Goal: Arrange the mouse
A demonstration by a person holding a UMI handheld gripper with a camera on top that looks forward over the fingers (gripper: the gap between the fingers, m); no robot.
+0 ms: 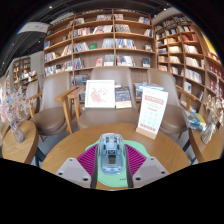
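Mouse: a grey and white computer mouse (pixel 110 152) sits between the fingers, its length running along them, nose pointing away toward the far side of the desk.
Fingers: the gripper (pixel 111 160) has both pink pads (pixel 89 160) right against the flanks of the mouse with no gap visible, so it looks clamped by its sides; gripping across the narrow width is likely the steadiest hold for a rounded shell.
Mat: a pale green mat (pixel 118 181) shows beneath the mouse between the fingertips; whether the mouse rests on it or is lifted just clear cannot be told.
Desk: a round wooden desk (pixel 70 143) carries it all, its bare top spreading ahead of the fingers.
Display signs: a white card (pixel 100 93) and a tall leaflet stand (pixel 151 110) lie beyond the fingers, well apart from the mouse, so they should not hinder a short move.
Background: bookshelves (pixel 100 45) and wooden chairs (pixel 52 112) lie further off.
Stage: judging by the grip, the mouse is in hand for placing or straightening on the mat.
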